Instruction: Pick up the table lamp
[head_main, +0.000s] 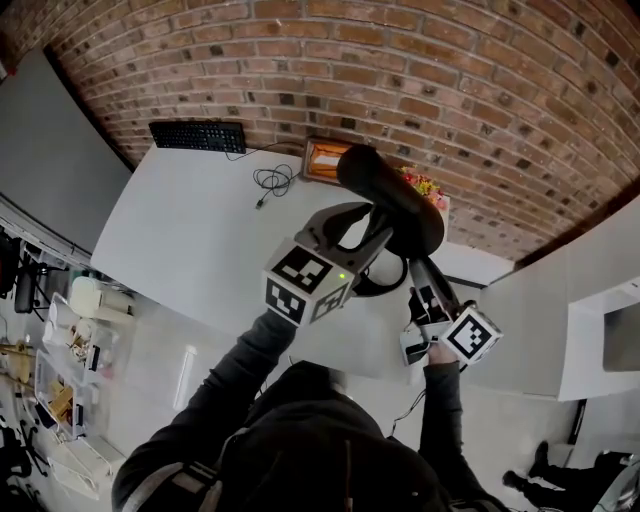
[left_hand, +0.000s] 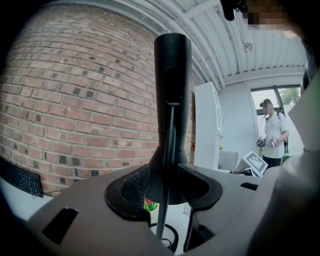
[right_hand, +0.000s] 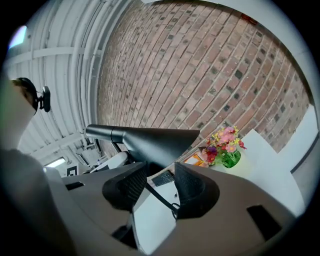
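Note:
The black table lamp (head_main: 392, 198) stands near the front edge of the white table (head_main: 190, 235), its long shade over a thin stem and a ring base (head_main: 378, 287). My left gripper (head_main: 356, 228) reaches in from the left at shade height and is open. In the left gripper view the shade (left_hand: 172, 95) rises upright, and the stem (left_hand: 166, 165) runs down between the spread pads (left_hand: 131, 192) without touching them. My right gripper (head_main: 426, 278) sits lower at the right, also open. In the right gripper view the shade (right_hand: 150, 141) lies just past the jaws, which hold nothing.
A black keyboard (head_main: 197, 135) lies at the table's far edge by the brick wall, with a coiled cable (head_main: 272, 182) and an orange box (head_main: 322, 158) behind the lamp. A pot of flowers (right_hand: 225, 147) stands at the back right. A person (left_hand: 272, 135) stands across the room.

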